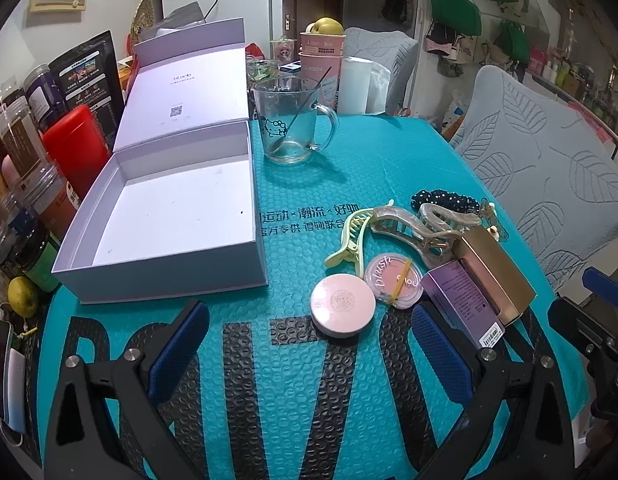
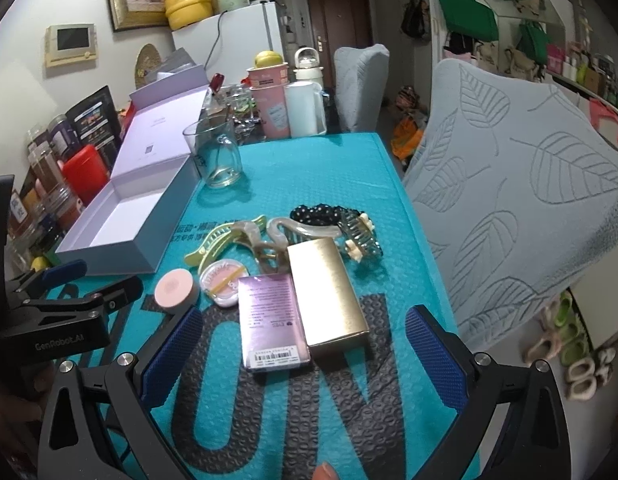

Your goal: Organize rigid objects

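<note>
Both of my jaws stand released and empty, my left gripper and right gripper held low over the teal bubble-wrap bench cover, angled forward and down. Just ahead of my left jaws lies a round pink compact; between my right jaws lie a purple rectangular carton and a gold rectangular box, side by side and touching. An open white cardboard box sits empty to the left.
</note>
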